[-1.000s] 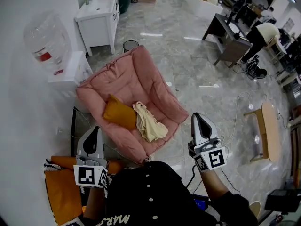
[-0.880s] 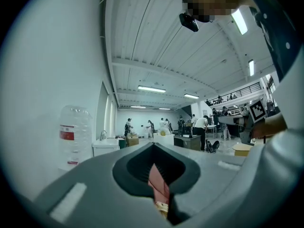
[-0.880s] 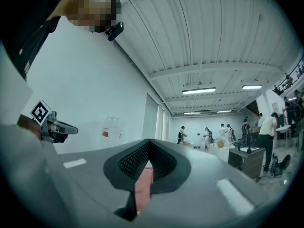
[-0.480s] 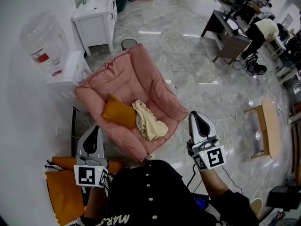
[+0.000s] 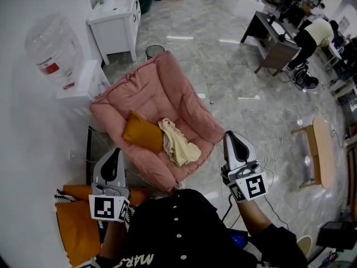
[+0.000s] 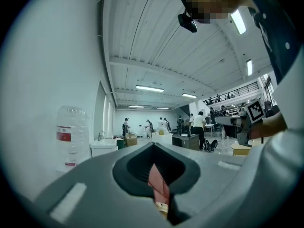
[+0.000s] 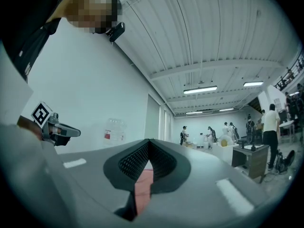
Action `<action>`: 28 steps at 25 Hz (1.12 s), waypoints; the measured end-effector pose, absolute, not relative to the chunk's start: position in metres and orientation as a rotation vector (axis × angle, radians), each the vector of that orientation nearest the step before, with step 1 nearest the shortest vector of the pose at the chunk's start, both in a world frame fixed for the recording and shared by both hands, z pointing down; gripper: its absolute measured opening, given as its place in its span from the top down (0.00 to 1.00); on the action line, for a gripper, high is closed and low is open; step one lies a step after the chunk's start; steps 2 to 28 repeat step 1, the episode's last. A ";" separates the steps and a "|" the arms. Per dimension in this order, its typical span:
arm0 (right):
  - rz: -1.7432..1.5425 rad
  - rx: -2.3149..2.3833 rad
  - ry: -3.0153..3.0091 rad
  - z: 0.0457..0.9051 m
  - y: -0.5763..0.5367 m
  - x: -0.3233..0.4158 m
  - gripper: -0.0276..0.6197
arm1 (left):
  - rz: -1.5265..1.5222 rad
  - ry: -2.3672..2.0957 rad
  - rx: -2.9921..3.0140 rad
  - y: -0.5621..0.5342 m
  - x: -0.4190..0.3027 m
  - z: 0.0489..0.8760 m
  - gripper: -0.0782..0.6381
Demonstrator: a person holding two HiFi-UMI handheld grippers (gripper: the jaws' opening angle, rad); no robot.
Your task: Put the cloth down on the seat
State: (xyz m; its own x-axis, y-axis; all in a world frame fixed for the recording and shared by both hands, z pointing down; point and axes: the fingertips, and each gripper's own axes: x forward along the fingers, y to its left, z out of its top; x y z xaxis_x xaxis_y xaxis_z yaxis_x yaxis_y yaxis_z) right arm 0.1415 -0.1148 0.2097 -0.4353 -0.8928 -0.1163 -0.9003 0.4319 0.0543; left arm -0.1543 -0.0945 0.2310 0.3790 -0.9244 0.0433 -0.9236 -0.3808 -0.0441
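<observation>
Cream cloth [image 5: 178, 148] lies on the pink seat [image 5: 192, 128] beside an orange cushion [image 5: 142, 134].

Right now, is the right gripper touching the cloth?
Apart. The head view shows the cloth lying on the pink armchair, while the right gripper hangs clear of it, beside the chair.

Partial lettering "MAR" on black shirt [image 5: 167, 228]
</observation>
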 end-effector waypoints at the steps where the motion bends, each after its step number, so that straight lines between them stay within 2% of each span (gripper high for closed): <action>1: 0.168 -1.623 2.595 0.208 -0.116 0.141 0.92 | -0.098 1.741 -2.599 -0.095 -0.154 0.231 0.89; 28: 0.168 -1.623 2.595 0.208 -0.116 0.141 0.92 | -0.098 1.741 -2.599 -0.095 -0.154 0.231 0.89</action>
